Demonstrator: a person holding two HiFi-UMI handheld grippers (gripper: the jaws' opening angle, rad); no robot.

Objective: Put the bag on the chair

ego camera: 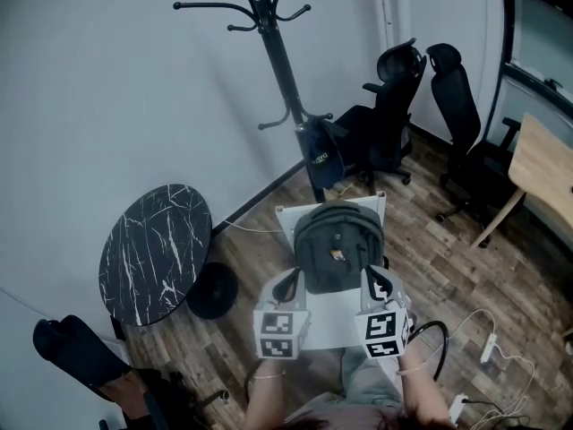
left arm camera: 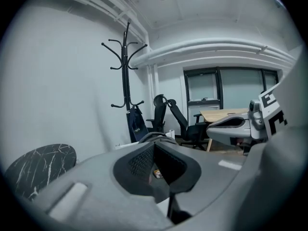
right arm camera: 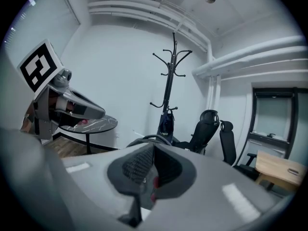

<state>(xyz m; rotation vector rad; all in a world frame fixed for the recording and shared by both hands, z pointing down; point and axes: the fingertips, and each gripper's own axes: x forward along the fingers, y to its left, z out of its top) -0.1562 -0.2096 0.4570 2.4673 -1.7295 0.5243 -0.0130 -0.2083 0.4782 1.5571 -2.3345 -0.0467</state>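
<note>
A grey backpack (ego camera: 336,240) stands upright on the white seat (ego camera: 327,328) of a chair just ahead of me. My left gripper (ego camera: 292,282) is at the bag's lower left corner and my right gripper (ego camera: 369,280) is at its lower right corner. In the left gripper view the left gripper (left arm camera: 155,146) has its jaws closed together, with the bag's top (left arm camera: 153,136) showing just beyond them. In the right gripper view the right gripper (right arm camera: 153,148) is likewise closed, with the bag's handle (right arm camera: 150,138) behind it. I cannot tell whether either one pinches any fabric.
A black coat rack (ego camera: 277,61) with a dark blue bag (ego camera: 320,155) hanging on it stands behind the chair. A round black marble table (ego camera: 154,251) is at the left. Two black office chairs (ego camera: 389,106) and a wooden table (ego camera: 546,164) are at the right. Cables and a power strip (ego camera: 488,348) lie on the floor.
</note>
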